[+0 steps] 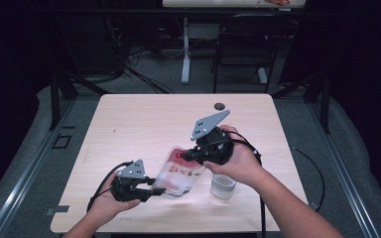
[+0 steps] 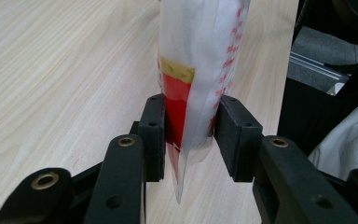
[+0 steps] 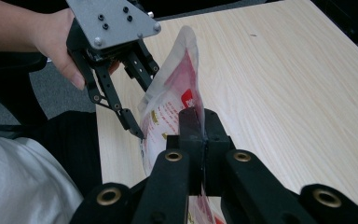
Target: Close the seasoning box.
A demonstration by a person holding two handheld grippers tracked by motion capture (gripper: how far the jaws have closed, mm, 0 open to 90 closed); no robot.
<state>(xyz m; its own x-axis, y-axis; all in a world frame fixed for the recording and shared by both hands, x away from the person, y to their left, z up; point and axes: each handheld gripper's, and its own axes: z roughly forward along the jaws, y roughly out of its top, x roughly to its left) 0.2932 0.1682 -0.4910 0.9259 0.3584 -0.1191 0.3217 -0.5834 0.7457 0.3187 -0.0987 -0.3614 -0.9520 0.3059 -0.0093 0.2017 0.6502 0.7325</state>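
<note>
Holding a pouch (image 1: 181,174) between both tools above the bench (image 1: 129,129), seen from the high view: left tool (image 1: 155,190) at the pouch's near-left end, right tool (image 1: 184,156) at its far-right top edge. Pouch is clear plastic w/ red print, tilted, raised off the bench. A clear cup (image 1: 223,186) stands on the bench just right of the pouch, under the right hand (image 1: 238,158). A small dark hole (image 1: 220,106) sits in the bench well behind the pouch. A chair (image 1: 243,44) stands on the floor beyond the bench.

Left gripper view: pouch (image 2: 193,70) stands edge-on between the left tool's (image 2: 189,135) pads; both pads touch its sides, so the tool is clenched on the pouch, approx half closed. Pouch's lower corner hangs below the pads, bench (image 2: 51,70) beneath.

Right gripper view: right tool (image 3: 200,135) is clamped tight on the pouch's (image 3: 168,102) edge, jaws nearly meeting w/ only film between. Left tool (image 3: 140,119) straddles the pouch's far end, left hand (image 3: 60,42) behind it. Bench (image 3: 284,84) lies right of the pouch.
</note>
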